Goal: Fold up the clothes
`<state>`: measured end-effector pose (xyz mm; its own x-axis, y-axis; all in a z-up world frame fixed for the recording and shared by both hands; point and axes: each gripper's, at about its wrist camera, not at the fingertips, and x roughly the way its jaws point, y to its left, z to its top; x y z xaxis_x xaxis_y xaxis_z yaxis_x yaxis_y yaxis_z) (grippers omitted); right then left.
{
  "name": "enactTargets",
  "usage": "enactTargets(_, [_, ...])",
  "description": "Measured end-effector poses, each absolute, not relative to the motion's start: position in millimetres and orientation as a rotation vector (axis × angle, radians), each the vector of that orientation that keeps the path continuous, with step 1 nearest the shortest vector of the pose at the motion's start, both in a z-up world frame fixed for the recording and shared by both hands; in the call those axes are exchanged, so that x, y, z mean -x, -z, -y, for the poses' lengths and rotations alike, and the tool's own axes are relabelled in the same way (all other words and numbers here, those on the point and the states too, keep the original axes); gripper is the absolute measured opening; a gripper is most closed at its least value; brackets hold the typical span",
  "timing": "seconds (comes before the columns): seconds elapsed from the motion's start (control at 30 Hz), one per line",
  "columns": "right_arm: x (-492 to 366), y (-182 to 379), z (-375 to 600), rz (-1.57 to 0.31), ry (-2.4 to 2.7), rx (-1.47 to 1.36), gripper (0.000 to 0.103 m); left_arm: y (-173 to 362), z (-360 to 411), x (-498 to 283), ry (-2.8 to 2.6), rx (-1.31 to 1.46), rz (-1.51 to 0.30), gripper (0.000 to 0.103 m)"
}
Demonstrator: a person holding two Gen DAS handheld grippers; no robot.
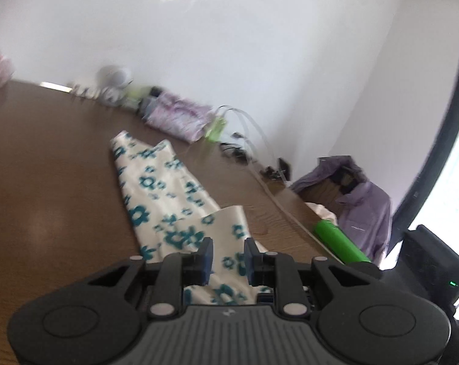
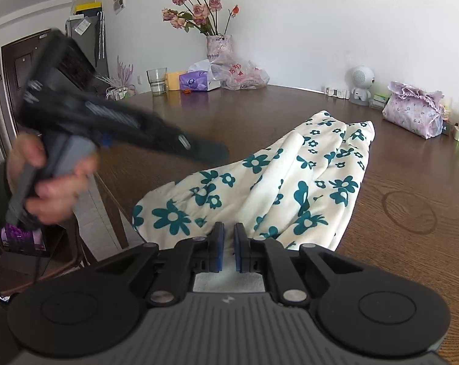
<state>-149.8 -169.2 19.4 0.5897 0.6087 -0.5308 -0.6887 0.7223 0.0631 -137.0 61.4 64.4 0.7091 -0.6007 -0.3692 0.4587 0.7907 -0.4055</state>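
Note:
A cream garment with teal flowers (image 1: 168,188) lies stretched along the brown wooden table (image 1: 47,167). My left gripper (image 1: 228,258) is open and hovers over the garment's near end, with cloth showing in the gap between its fingers. In the right wrist view the garment (image 2: 290,182) rises in folds toward my right gripper (image 2: 229,248), whose blue pads are shut on a bunched edge of it. There the left gripper (image 2: 217,152) appears blurred in the air above the garment's left side, held by a hand (image 2: 47,188).
Along the far wall stand a vase of roses (image 2: 219,48), a glass (image 2: 157,80), a tissue box (image 2: 196,80), a white robot figure (image 2: 361,83) and a purple cloth bag (image 2: 412,112). A green cylinder (image 1: 339,240) and a purple jacket (image 1: 366,210) are beyond the table's right edge.

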Motion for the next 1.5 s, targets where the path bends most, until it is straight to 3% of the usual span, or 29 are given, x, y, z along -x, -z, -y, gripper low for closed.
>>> enactTargets(0.07, [150, -19, 170, -0.556, -0.760, 0.150, 0.006, -71, -48, 152, 0.634, 0.177, -0.511, 0.019])
enactTargets(0.13, [150, -22, 171, -0.559, -0.764, 0.142, 0.006, -59, -34, 159, 0.666, 0.081, -0.558, 0.009])
enactTargets(0.3, [148, -30, 173, -0.566, -0.772, 0.122, 0.008, -24, -37, 163, 0.670, 0.077, -0.583, 0.010])
enactTargets(0.37, [156, -36, 174, -0.527, -0.789, 0.168, 0.021, -23, -41, 160, 0.684, 0.116, -0.600, 0.010])
enactTargets(0.43, [169, -43, 174, -0.464, -0.812, 0.249, 0.062, -26, -49, 157, 0.704, 0.158, -0.620, 0.011])
enactTargets(0.5, [177, -45, 174, -0.447, -0.837, 0.322, 0.067, -36, -59, 158, 0.711, 0.151, -0.615, 0.024])
enactTargets(0.57, [186, -47, 173, -0.430, -0.862, 0.396, 0.067, -45, -69, 166, 0.672, 0.116, -0.572, 0.081])
enactTargets(0.6, [190, -48, 173, -0.423, -0.874, 0.429, 0.067, -47, -72, 171, 0.655, 0.104, -0.543, 0.088])
enactTargets(0.63, [192, -47, 173, -0.425, -0.886, 0.450, 0.067, -49, -75, 177, 0.640, 0.092, -0.512, 0.089])
enactTargets(0.73, [196, -41, 171, -0.438, -0.884, 0.495, 0.068, -49, -75, 177, 0.647, 0.178, -0.537, 0.087])
enactTargets(0.83, [193, -38, 174, -0.460, -0.858, 0.484, 0.067, -42, -65, 172, 0.637, 0.223, -0.613, 0.079])
enactTargets(1.1, [168, -35, 213, -0.556, -0.795, 0.177, 0.065, -32, -58, 166, 0.604, 0.280, -0.654, 0.066])
enactTargets(1.2, [165, -30, 215, -0.572, -0.800, 0.155, 0.065, -27, -56, 161, 0.602, 0.271, -0.683, 0.051])
enactTargets(1.23, [164, -29, 215, -0.578, -0.804, 0.134, 0.065, -26, -56, 159, 0.602, 0.281, -0.694, 0.038])
enactTargets(1.37, [158, -27, 220, -0.594, -0.820, 0.025, 0.064, -25, -60, 155, 0.587, 0.342, -0.720, 0.032])
enactTargets(1.5, [148, -24, 235, -0.620, -0.792, -0.145, 0.056, -27, -59, 152, 0.564, 0.360, -0.748, 0.032])
